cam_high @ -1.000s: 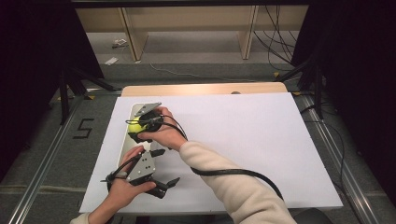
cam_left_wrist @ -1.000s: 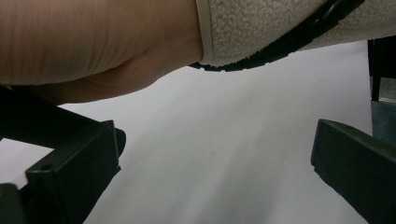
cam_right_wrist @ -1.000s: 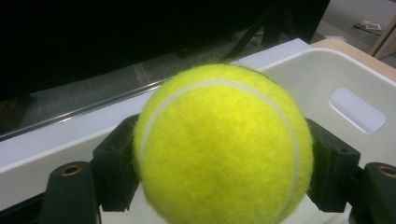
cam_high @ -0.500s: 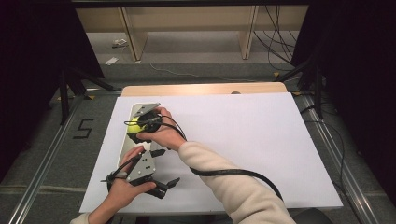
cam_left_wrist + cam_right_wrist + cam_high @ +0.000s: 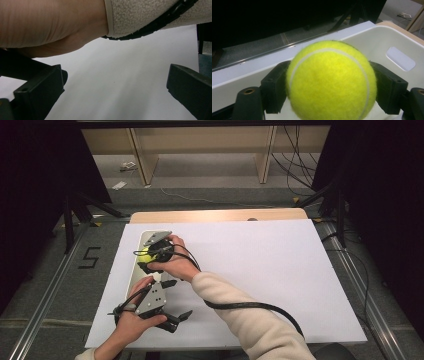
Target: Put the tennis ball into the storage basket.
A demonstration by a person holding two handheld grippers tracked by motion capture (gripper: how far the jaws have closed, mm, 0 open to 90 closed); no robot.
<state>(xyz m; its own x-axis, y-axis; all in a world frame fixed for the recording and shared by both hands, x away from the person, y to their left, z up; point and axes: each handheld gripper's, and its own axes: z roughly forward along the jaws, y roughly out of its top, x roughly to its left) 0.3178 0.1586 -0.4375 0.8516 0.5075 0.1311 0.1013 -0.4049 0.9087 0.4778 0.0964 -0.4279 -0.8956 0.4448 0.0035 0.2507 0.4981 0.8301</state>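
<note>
Tennis ball (image 5: 331,81) over the white bin (image 5: 387,40) at the bench's left, right gripper (image 5: 332,90) fingers just easing apart yet touching both sides; light, fuzzy, springy, best pinched across the middle; left gripper (image 5: 112,95) wide open, empty

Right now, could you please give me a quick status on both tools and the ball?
Right tool over the white bin, jaws just easing open, tennis ball between the pads. Left tool open, low over the white table. Nothing in the way.

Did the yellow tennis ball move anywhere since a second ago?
No. The tennis ball sits at the same spot over the white bin, between the right claw's jaws, which have just been opening.
</note>
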